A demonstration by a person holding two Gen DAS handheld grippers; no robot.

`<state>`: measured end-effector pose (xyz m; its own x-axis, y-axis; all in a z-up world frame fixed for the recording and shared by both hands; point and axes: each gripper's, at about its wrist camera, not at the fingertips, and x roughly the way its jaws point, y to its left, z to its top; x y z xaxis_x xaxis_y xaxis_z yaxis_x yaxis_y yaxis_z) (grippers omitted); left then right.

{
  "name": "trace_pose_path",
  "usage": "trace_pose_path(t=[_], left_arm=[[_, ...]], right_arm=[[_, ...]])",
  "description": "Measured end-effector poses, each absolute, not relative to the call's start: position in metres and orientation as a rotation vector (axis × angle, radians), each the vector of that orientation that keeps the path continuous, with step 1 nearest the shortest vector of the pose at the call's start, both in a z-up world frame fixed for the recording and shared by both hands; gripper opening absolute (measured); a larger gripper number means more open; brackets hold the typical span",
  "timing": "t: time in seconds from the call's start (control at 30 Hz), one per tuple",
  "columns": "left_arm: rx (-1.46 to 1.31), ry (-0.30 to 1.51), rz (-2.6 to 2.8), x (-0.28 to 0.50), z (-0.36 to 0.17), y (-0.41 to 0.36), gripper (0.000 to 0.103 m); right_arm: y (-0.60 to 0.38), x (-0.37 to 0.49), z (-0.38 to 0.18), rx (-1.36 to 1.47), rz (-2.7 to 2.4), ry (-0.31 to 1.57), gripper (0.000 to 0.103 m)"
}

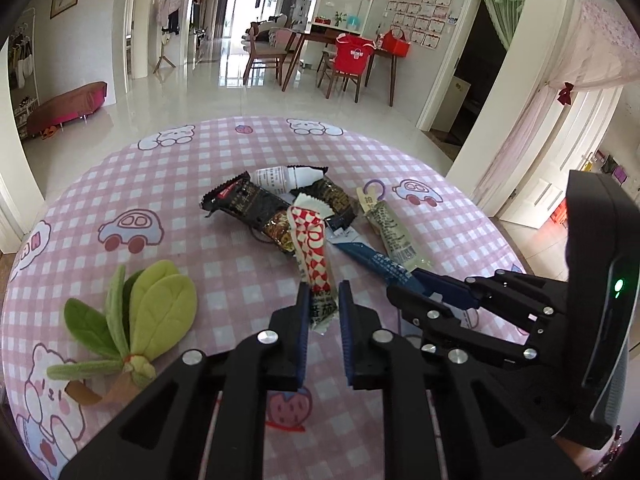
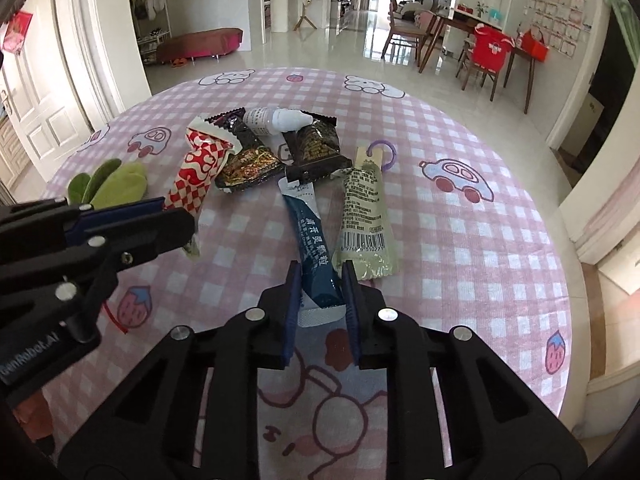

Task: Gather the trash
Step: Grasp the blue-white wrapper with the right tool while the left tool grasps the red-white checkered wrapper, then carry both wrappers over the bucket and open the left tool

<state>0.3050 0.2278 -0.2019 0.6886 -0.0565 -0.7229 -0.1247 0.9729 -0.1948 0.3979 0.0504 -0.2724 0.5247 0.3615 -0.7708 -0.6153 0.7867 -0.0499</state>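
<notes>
The left gripper (image 1: 324, 300) is gripping the near end of a red-and-white checkered wrapper (image 1: 313, 248), its blue pads nearly together on the crinkled foil. The right gripper (image 2: 320, 284) is clamping the near end of a dark blue packet (image 2: 316, 248), with the fingers narrowed around its white sealed edge.

Both pieces are lying at the front of a small pile of trash in the middle of the table. Behind them are sitting two dark snack wrappers (image 2: 280, 152), a small white bottle (image 2: 276, 118) lying on its side, and a pale green packet (image 2: 364, 216) just beside the blue one, with a purple ring (image 2: 384, 152) at its far end. A green plush leaf (image 1: 148, 312) is resting well apart to the left.

The tablecloth (image 1: 200, 248) is showing pink and white checks with cartoon cars, bears and strawberries. Beyond the table, a glossy tiled floor (image 1: 208, 92) is stretching toward a wooden dining table (image 1: 340, 44) with chairs, one draped in red.
</notes>
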Motion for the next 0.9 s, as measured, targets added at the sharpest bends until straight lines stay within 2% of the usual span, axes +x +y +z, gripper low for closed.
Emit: trace_pose_path(t=[0.47,0.9], left_arm=[[-0.195,0.759,-0.041,0.275,-0.167,0.176,0.014],[-0.017,0.800,-0.323,0.271,-0.164,0.005,0.014]], right_arm=[[-0.034,0.338,-0.220,-0.133,0.582,0.710,0.020],[-0.226,0.276,-0.210,0.169,0.364,0.608,0.020]])
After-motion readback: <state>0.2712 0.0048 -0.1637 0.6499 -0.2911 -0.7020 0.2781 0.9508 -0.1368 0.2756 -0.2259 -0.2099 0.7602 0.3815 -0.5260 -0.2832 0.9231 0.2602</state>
